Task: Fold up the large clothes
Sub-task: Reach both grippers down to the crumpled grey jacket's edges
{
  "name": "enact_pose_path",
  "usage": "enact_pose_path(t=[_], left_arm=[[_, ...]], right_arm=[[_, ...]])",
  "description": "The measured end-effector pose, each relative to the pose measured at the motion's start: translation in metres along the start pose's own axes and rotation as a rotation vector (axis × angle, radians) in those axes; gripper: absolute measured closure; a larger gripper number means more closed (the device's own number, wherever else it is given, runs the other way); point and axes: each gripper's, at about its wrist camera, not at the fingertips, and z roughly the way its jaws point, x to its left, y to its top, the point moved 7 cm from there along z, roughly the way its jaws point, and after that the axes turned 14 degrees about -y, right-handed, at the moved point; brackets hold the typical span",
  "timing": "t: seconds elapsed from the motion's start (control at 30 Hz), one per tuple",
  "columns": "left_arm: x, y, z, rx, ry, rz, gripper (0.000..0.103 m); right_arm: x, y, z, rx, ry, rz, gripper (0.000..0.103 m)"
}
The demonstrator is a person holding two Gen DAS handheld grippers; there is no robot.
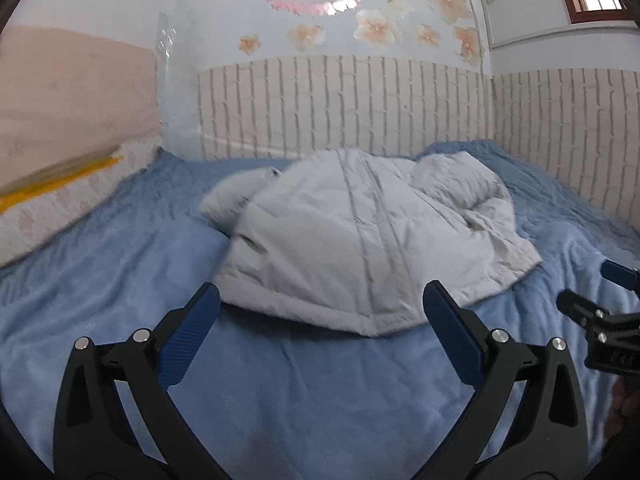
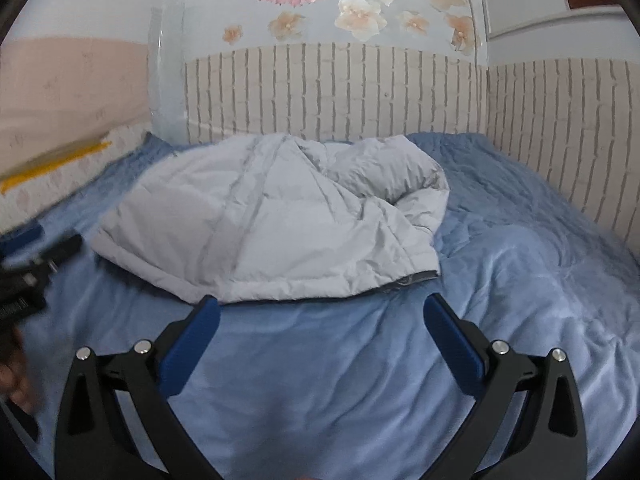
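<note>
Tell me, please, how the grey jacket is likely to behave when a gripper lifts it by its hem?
The jacket looks puffy and quilted, so probably light for its bulk. It lies crumpled on the bed, so it would likely droop. Its smooth shell may slip between the fingers.

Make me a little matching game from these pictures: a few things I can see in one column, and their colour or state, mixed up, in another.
Things:
1. padded jacket
2. bed cover
3. left gripper
4. wall flowers

Descriptions:
a. blue, wrinkled
b. peach and cream, stuck up high
c. pale grey, lying crumpled
d. open, holding nothing

Pairs: 1-c, 2-a, 3-d, 4-b
</note>
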Motion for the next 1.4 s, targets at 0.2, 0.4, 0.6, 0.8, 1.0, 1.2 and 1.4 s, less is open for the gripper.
enact_pose_path(t=[0.2, 0.4, 0.6, 0.8, 1.0, 1.2, 1.4], left_arm=[[0.035, 0.043, -0.006, -0.021, 0.105, -0.008, 0.003], [0.073, 0.118, -0.005, -0.107, 0.161, 0.027, 0.003], [0.117, 0.149, 0.055, -0.032, 0.154, 0.046, 0.003], [0.173, 0.146, 0.133, 0.071, 0.273, 0.047, 0.003], [0.203, 0.118, 0.2, 0.154, 0.264, 0.059, 0.003], [0.22, 0.093, 0.26, 0.198, 0.193, 0.034, 0.003], [0.228, 0.077, 0.313, 0.204, 0.137, -0.019, 0.003]], right_arm=[[-0.017, 0.042, -0.006, -0.056, -0.029, -0.015, 0.002], [-0.047, 0.105, -0.013, -0.157, -0.108, -0.063, 0.001], [-0.082, 0.161, 0.02, -0.181, -0.175, -0.055, 0.001], [-0.106, 0.175, 0.12, -0.023, -0.212, -0.067, 0.001], [-0.115, 0.145, 0.228, 0.129, -0.203, -0.039, 0.001], [-0.104, 0.111, 0.299, 0.209, -0.158, 0.025, 0.001], [-0.082, 0.066, 0.337, 0.316, -0.122, -0.043, 0.002]])
